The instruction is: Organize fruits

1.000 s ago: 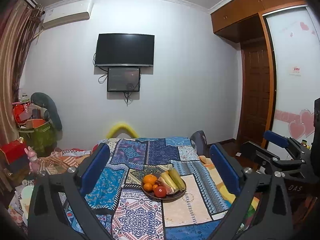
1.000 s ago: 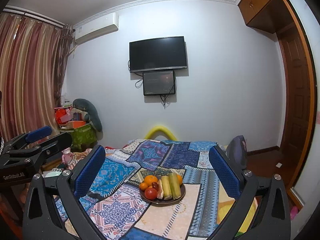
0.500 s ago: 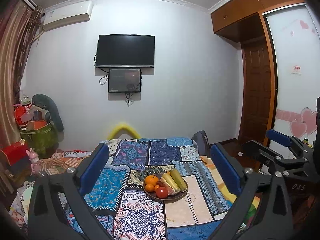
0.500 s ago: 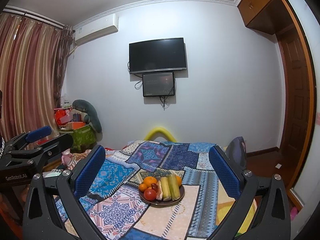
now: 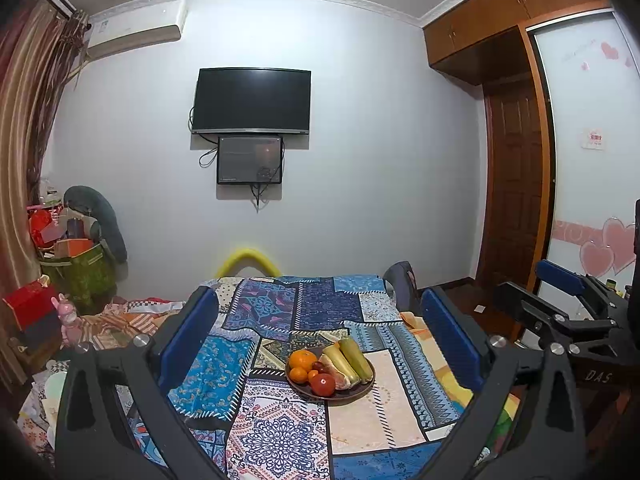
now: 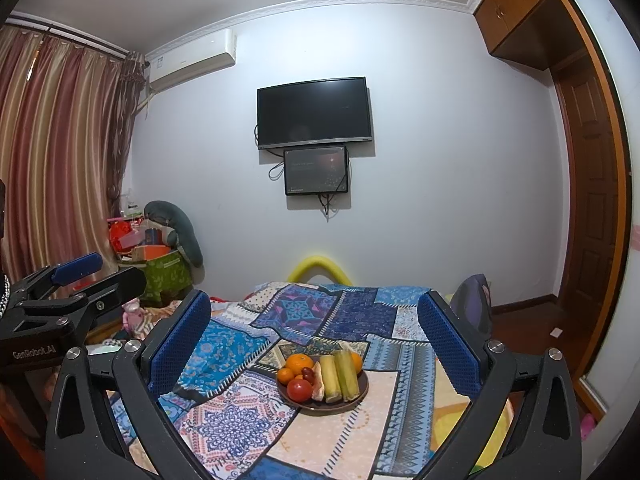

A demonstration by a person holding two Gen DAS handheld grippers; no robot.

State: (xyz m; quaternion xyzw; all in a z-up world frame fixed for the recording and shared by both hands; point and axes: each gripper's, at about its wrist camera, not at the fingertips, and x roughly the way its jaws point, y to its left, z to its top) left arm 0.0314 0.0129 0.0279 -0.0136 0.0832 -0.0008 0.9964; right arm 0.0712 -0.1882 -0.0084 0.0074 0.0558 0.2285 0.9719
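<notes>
while above fruit plate (image 5: 362, 391), left tongs (image 5: 320, 340), right tongs (image 6: 316, 344) wide open, empty.

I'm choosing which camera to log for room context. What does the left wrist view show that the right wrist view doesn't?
Only the left wrist view shows the white sliding door with pink hearts and the right gripper, open. Only the right wrist view shows the full striped curtain and the left gripper, open. Both show the plate of fruit: oranges, a tomato, corn, on the patchwork cloth, below the wall TV.
</notes>
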